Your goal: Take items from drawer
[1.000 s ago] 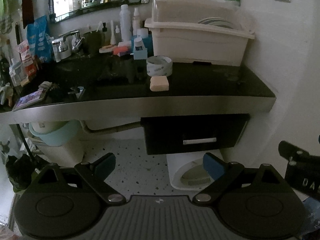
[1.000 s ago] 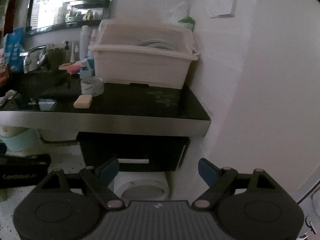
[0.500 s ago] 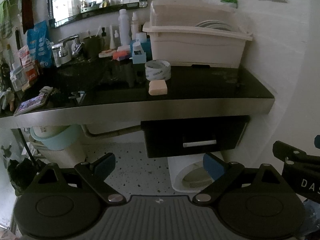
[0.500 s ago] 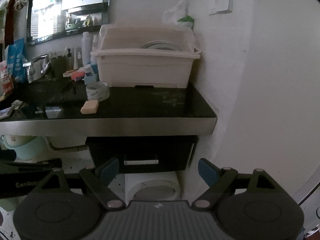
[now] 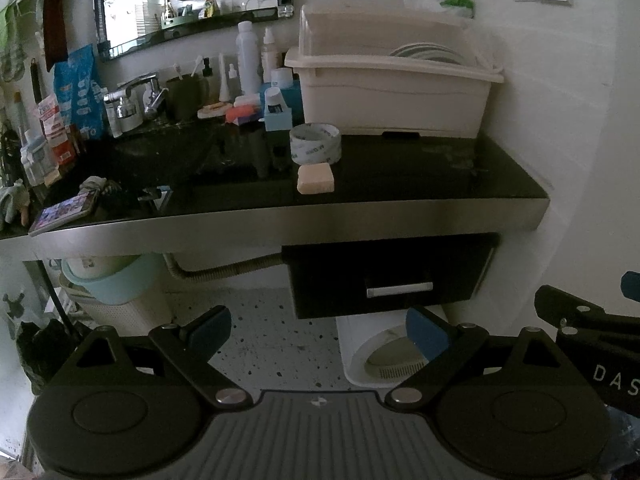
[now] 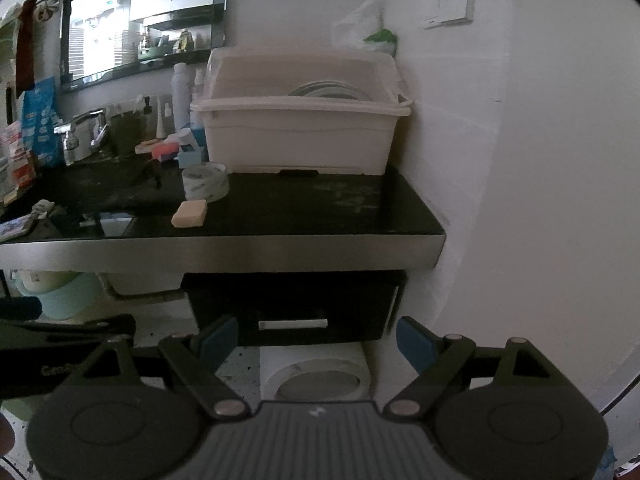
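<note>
We face closed black drawer (image 6: 294, 312) under steel-edged counter (image 6: 224, 249), white handle (image 6: 292, 324) at 12 o'clock from right gripper (image 6: 316, 340). Left gripper (image 5: 318, 330) sees same drawer (image 5: 390, 278) at 1 o'clock. Both jaws spread wide, holding nothing. On counter: tape roll (image 5: 315, 144), soap bar (image 5: 315, 177) just in front, cream dish rack (image 5: 394, 92) behind. White bin (image 6: 314, 372) on floor below drawer.

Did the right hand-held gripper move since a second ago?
Yes. The right hand-held gripper has swung left and come closer: the drawer handle now sits between its fingers, where earlier it was by the left finger.
</note>
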Demonstrator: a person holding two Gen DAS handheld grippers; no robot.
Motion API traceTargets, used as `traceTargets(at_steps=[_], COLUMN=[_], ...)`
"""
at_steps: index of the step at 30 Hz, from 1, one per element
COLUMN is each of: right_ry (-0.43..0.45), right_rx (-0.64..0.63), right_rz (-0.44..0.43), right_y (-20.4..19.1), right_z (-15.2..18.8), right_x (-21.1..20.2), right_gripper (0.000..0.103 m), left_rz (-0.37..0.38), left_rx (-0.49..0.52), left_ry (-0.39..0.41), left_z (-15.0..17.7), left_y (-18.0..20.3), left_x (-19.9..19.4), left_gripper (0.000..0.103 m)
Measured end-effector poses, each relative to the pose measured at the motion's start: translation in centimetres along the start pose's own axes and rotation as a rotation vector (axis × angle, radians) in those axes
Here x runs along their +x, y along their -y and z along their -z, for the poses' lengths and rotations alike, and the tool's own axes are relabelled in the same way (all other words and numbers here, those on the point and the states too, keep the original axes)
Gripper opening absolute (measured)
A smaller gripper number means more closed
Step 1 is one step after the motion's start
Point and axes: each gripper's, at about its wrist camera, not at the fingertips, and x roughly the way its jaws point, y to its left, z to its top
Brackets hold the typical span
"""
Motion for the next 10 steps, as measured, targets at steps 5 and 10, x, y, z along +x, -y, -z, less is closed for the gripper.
traceTargets(at_steps=[5,10], right_ry=[0.000,-0.003], right_rx=[0.003,0.002], right_rz=[0.001,0.002], right_y=[0.00,-0.14], right_z=[0.05,0.03], right_x=[-0.06,0.05], right_gripper=[0.086,0.086], left_rz=[0.000,-0.001], left_rx=[-0.003,-0.005], left_ry=[-0.001,-0.002], left_z=[-0.13,0.12], left_y=[-0.06,-0.15], left_x=[0.02,0.08], left_gripper=[0.095,0.095])
